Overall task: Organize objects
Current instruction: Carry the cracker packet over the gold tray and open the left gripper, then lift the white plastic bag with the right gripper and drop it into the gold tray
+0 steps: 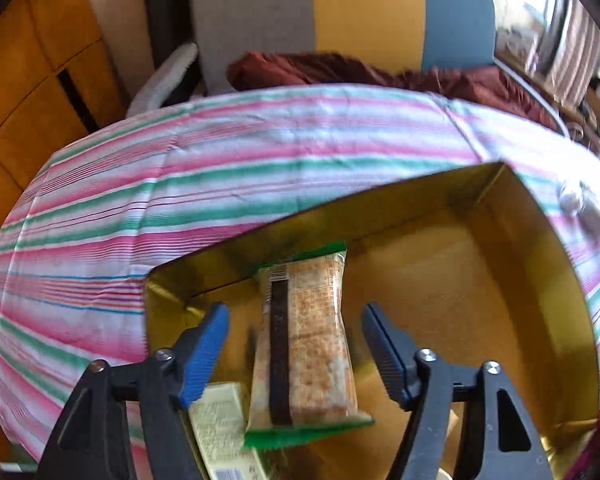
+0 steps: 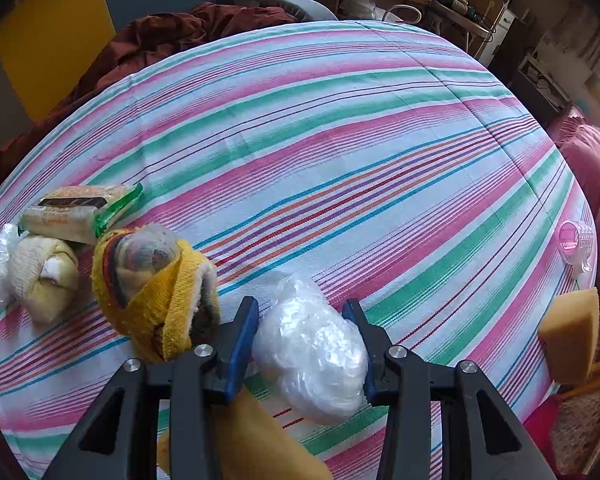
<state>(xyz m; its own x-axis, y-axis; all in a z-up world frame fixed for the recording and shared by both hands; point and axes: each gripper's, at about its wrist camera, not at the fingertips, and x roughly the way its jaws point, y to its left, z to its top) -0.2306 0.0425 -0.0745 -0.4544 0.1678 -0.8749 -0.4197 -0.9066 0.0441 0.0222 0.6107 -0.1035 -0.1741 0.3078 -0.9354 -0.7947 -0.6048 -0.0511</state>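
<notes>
In the left wrist view a gold box (image 1: pixel 380 212) stands on the striped tablecloth (image 1: pixel 180 184). A green-edged snack packet (image 1: pixel 304 340) lies inside it, leaning on the far wall. My left gripper (image 1: pixel 293 312) hangs over the box, open, its blue pads on either side of the packet and apart from it. A pale yellow packet (image 1: pixel 220 424) lies under the left finger. In the right wrist view my right gripper (image 2: pixel 300 305) is shut on a crumpled clear plastic bag (image 2: pixel 312 352), just above the cloth.
Left of the right gripper sit a yellow cloth bundle (image 2: pixel 156 292), a cream bundle (image 2: pixel 44 276) and a similar snack packet (image 2: pixel 72 210). A pink-lidded container (image 2: pixel 576 240) and a yellow sponge (image 2: pixel 572 336) lie at the right edge. A maroon cloth (image 2: pixel 160 36) covers the chair behind.
</notes>
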